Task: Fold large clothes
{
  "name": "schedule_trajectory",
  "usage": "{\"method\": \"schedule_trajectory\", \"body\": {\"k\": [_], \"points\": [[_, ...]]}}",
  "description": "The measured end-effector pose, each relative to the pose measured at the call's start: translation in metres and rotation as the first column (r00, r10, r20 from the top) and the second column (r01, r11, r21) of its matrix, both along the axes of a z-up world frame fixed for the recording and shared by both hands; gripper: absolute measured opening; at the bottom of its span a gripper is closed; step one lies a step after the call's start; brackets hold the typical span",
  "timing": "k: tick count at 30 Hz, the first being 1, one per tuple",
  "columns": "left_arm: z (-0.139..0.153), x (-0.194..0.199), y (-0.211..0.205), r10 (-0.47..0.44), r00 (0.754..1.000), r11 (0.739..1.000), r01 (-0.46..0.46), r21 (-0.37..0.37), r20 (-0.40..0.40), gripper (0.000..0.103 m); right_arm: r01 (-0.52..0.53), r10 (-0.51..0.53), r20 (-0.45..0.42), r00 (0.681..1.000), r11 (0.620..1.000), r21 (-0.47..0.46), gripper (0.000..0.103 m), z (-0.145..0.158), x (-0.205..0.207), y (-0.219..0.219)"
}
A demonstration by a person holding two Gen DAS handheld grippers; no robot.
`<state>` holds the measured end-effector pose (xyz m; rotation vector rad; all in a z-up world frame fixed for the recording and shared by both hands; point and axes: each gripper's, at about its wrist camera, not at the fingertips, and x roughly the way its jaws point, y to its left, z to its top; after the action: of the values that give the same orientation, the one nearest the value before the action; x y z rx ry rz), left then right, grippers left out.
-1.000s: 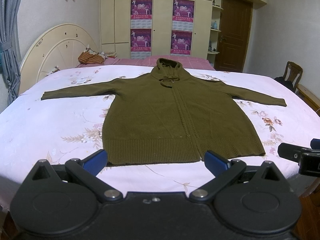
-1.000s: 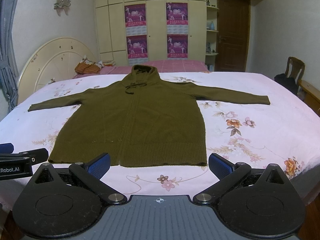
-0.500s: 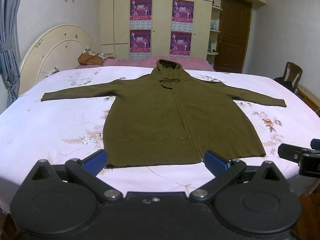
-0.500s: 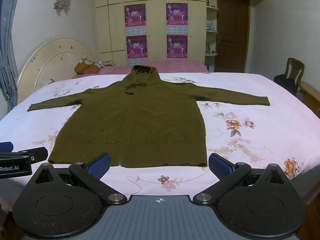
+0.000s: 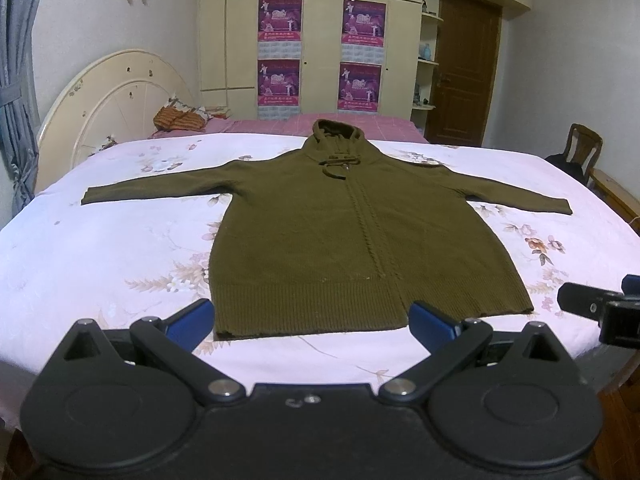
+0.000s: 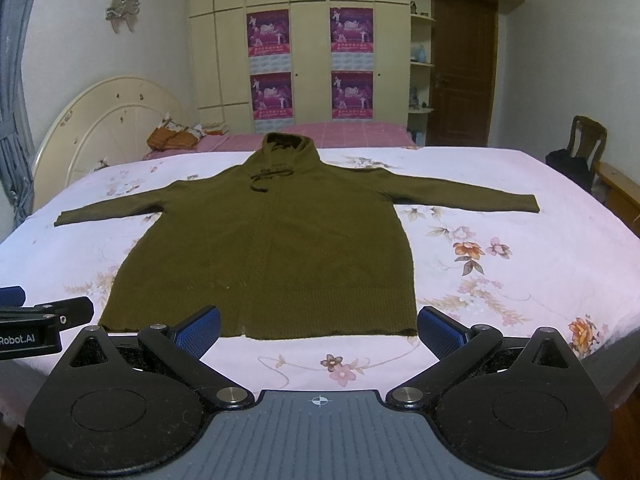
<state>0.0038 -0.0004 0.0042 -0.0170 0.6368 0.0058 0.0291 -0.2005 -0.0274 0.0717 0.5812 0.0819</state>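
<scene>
An olive-green hooded knit cardigan (image 5: 352, 240) lies flat, face up, on the bed, sleeves spread to both sides, hood at the far end, hem toward me. It also shows in the right wrist view (image 6: 272, 252). My left gripper (image 5: 312, 322) is open and empty, hovering just short of the hem. My right gripper (image 6: 318, 328) is open and empty, also just short of the hem. The right gripper's tip shows at the right edge of the left wrist view (image 5: 592, 306); the left gripper's tip shows at the left edge of the right wrist view (image 6: 44, 316).
The bed (image 5: 100, 248) has a pale floral sheet and a cream headboard (image 5: 108, 104) at the left. A pink bed (image 5: 256, 124) with a small bundle lies behind. A wooden chair (image 5: 584, 148) stands at the right. Wardrobe and door at the back.
</scene>
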Motion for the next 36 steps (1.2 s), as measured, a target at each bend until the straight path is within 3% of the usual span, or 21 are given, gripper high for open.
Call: {"method": "schedule_trajectory", "body": {"k": [13, 17, 20, 25, 29, 34, 35, 36], "points": [[0.002, 0.047, 0.006, -0.049, 0.998, 0.999, 0.049, 0.002, 0.040, 0.103, 0.111, -0.111, 0.056, 0.992, 0.994, 0.004, 0.103, 0.006, 0.043, -0.020], [-0.006, 0.077, 0.006, -0.060, 0.998, 0.997, 0.061, -0.042, 0.016, 0.103, 0.124, -0.125, 0.064, 0.990, 0.992, 0.019, 0.103, 0.001, 0.070, -0.037], [-0.015, 0.104, 0.006, -0.085, 0.996, 0.988, 0.086, -0.127, 0.013, 0.103, 0.149, -0.151, 0.069, 0.986, 0.988, 0.035, 0.103, -0.005, 0.099, -0.057], [-0.025, 0.158, -0.007, -0.058, 0.998, 0.978, 0.064, -0.199, 0.035, 0.103, 0.221, -0.225, 0.060, 0.973, 0.973, 0.061, 0.103, -0.019, 0.165, -0.111], [-0.032, 0.217, -0.037, -0.068, 0.997, 0.977, 0.072, -0.202, 0.025, 0.103, 0.274, -0.278, 0.043, 0.960, 0.958, 0.083, 0.102, -0.027, 0.225, -0.162], [-0.050, 0.292, -0.083, -0.048, 0.999, 0.992, 0.045, -0.116, -0.023, 0.103, 0.323, -0.327, 0.018, 0.945, 0.941, 0.102, 0.102, -0.039, 0.293, -0.224], [-0.053, 0.304, -0.090, -0.050, 0.998, 0.992, 0.046, -0.114, -0.036, 0.102, 0.336, -0.339, 0.010, 0.941, 0.935, 0.112, 0.094, -0.042, 0.306, -0.238], [-0.058, 0.317, -0.096, -0.059, 0.997, 0.993, 0.053, -0.109, -0.047, 0.100, 0.343, -0.346, 0.003, 0.938, 0.931, 0.120, 0.076, -0.045, 0.316, -0.249]]}}
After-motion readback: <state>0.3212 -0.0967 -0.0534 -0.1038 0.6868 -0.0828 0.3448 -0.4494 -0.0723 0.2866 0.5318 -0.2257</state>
